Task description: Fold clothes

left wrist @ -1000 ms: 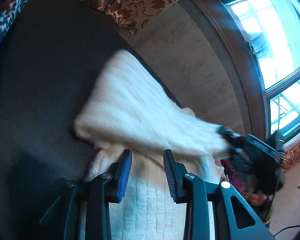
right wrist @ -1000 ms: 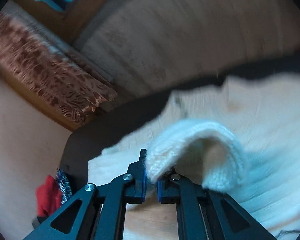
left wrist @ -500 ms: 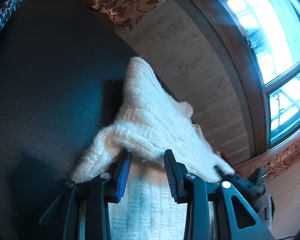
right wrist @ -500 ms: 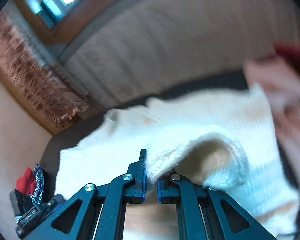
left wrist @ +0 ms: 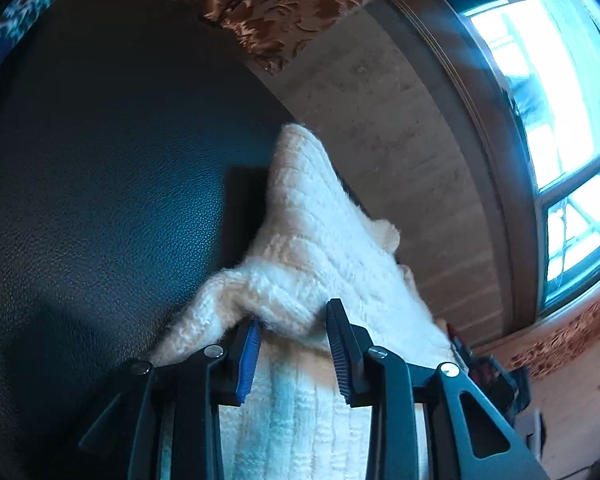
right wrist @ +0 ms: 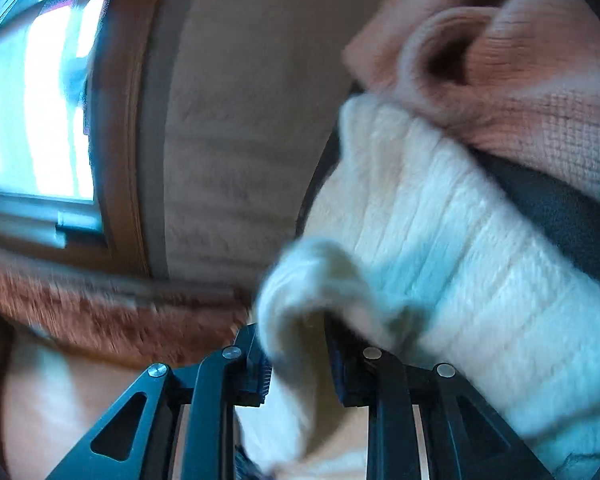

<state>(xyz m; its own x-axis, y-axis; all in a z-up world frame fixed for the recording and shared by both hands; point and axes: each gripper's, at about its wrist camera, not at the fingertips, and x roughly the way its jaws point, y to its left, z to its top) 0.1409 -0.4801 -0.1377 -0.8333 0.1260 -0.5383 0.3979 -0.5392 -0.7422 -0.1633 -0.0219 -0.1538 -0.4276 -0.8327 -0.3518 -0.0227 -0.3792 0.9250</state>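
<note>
Item 1: one cream-white ribbed knit sweater (left wrist: 324, 264). It is laid on one black textured leather-like surface (left wrist: 100, 200), with its far corner reaching that surface's edge beside the wall. One thick fold of the knit is bunched across the near part of the garment. In the right wrist view the same sweater (right wrist: 452, 240) is seen partly blurred, with a rolled cuff-like end raised in the foreground.

Item 2: one left gripper (left wrist: 294, 334), black, with two fingers. A blue ribbed pad (left wrist: 247, 356) is fitted to one finger. The fingers are held spread apart, with the bunched fold of the sweater lying in the gap between them; the knit brushes the left pad, but no pinch is made.

Item 3: one right gripper (right wrist: 296, 354), black, with two fingers. Its fingers are spread apart too, and the rolled end of the sweater is draped between them. Whether any knit is caught on either pad cannot be told through the blur.

Item 4: one pinkish-tan waffle-knit garment (right wrist: 520, 80), lying beyond the sweater and overlapping its far edge.

Item 5: one multi-paned window (left wrist: 560, 140) in a brown frame.

Item 6: brown floral-patterned curtain fabric (left wrist: 284, 4), seen above the black surface.

Item 7: one pale ribbed wall (left wrist: 400, 152).
</note>
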